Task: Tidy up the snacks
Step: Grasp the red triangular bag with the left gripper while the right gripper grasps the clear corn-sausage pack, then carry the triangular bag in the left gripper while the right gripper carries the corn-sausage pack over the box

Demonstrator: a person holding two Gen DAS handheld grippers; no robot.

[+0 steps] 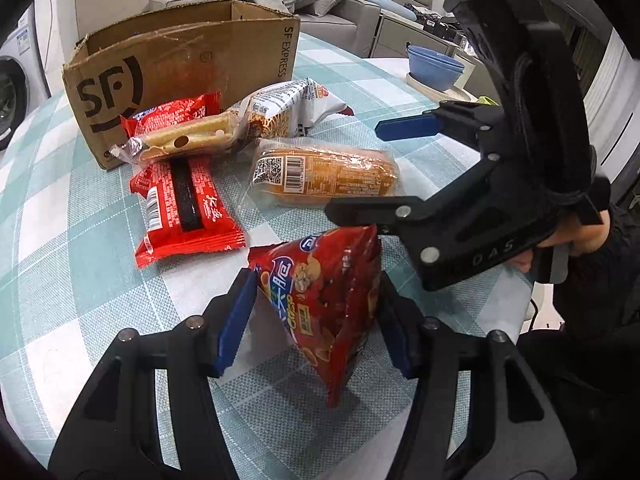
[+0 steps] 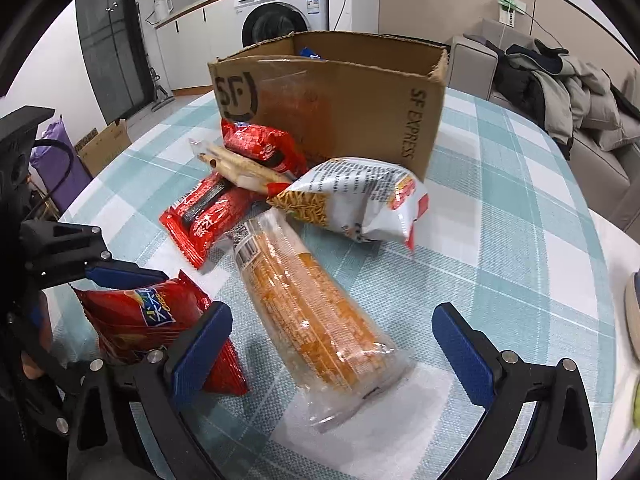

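1. Left gripper [image 1: 316, 316]: its blue pads sit on either side of the red chip bag [image 1: 326, 300], pinching it; the bag stands on edge, its lower corner at the checked tablecloth [image 1: 72, 280]. The right wrist view shows the same hold from the side [image 2: 132, 312].
2. Right gripper [image 2: 332, 356]: jaws spread wide and holding nothing, the orange-labelled clear packet [image 2: 308, 312] lying on the cloth between and ahead of the fingers. In the left wrist view the gripper [image 1: 364, 168] is seen from the side, hovering over that packet's [image 1: 324, 174] end.
3. Cardboard box [image 2: 340, 116]: only the right wrist view looks over its rim, where a scrap of blue wrapper [image 2: 310, 53] shows; the remaining contents are hidden. The left wrist view shows its printed outer wall [image 1: 180, 76] alone.
4. Against the box lie a red wafer pack [image 1: 188, 204], a clear wafer-roll pack [image 1: 184, 140] across it, and a white noodle-snack bag [image 1: 288, 108].
5. Blue bowls [image 1: 434, 66] appear only in the left wrist view, at the far table edge.
6. A second red pack [image 2: 260, 146] beneath the wafer rolls is partly covered.
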